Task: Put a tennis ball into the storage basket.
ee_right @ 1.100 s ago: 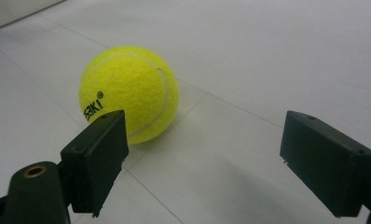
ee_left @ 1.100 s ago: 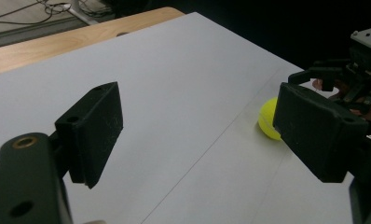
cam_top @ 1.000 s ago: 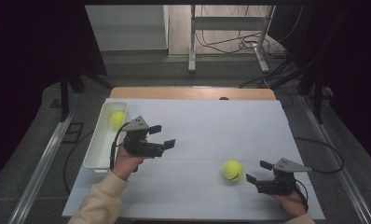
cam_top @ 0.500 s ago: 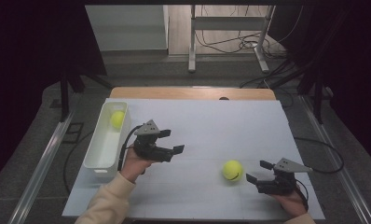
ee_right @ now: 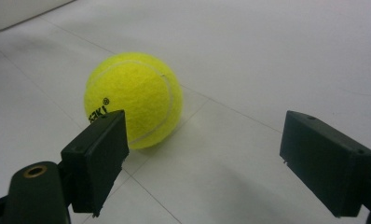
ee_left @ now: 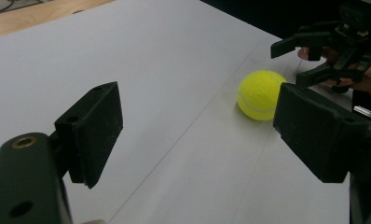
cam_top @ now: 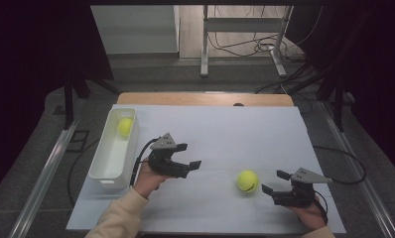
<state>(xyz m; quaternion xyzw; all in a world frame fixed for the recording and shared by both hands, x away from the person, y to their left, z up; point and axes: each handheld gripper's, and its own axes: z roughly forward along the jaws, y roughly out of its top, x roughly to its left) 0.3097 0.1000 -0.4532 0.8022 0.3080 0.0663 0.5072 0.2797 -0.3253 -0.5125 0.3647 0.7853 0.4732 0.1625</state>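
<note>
Nearby, the right gripper [cam_top: 276, 183] rested low on the white table cover [cam_top: 225, 134] at the near right corner, held in a hand [cam_top: 309, 213], its two black jaws spread wide with nothing between them. Just beyond its fingertips, slightly toward the left jaw, lay a yellow tennis ball [cam_top: 247, 181] on the cover, close but not touched; in the right gripper view the ball [ee_right: 133, 100] sat partly behind the left jaw, black lettering showing on its felt. Farther left, the left gripper [cam_top: 191, 155] hovered above the middle of the cover in the person's other hand [cam_top: 148, 181], jaws likewise apart and empty, pointing toward the ball; in the left gripper view the ball [ee_left: 261, 94] lay well ahead, nearer the right jaw, with open cover between. At the table's left edge stood a long white bin [cam_top: 106, 166], and a second tennis ball [cam_top: 125, 126] lay inside at its far end. Past the table, a wooden edge [cam_top: 205, 98], a metal stand [cam_top: 242, 47] and loose cables [cam_top: 245, 49] showed on the floor.
</note>
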